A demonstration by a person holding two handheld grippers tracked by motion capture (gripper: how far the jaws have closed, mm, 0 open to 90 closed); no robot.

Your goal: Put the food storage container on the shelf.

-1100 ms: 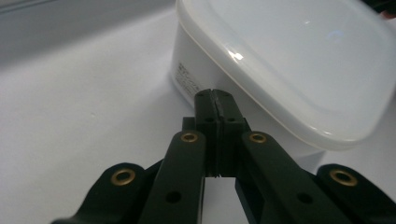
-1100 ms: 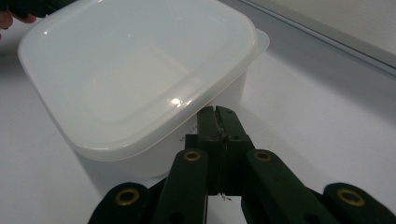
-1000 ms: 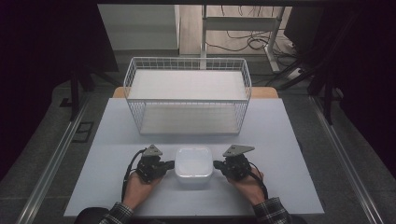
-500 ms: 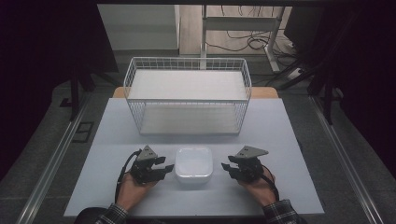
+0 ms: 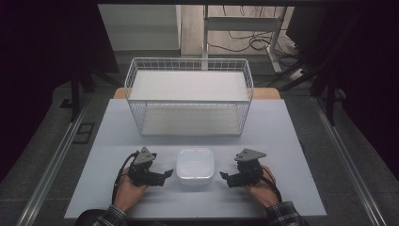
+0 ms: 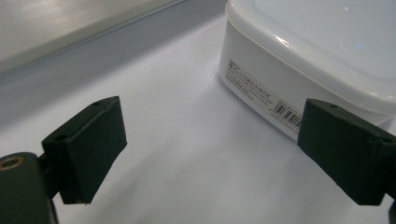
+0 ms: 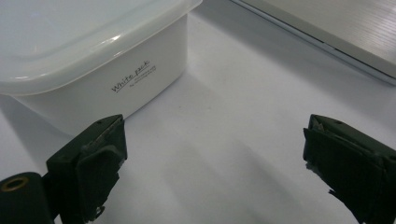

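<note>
A white wire basket (image 5: 188, 101) stands on the far half of the pale table (image 5: 291, 155), with a flat white board lying inside it. Beyond the table, cables (image 5: 244, 42) trail across the floor near a white frame (image 5: 244, 23).

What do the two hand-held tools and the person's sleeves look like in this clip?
Both the left tool and the right tool are black, each topped by a grey three-cornered plate, with a black cable looping back over the hand. Each ends in two blocky black jaws with small screw holes. The sleeves are dark plaid.
</note>
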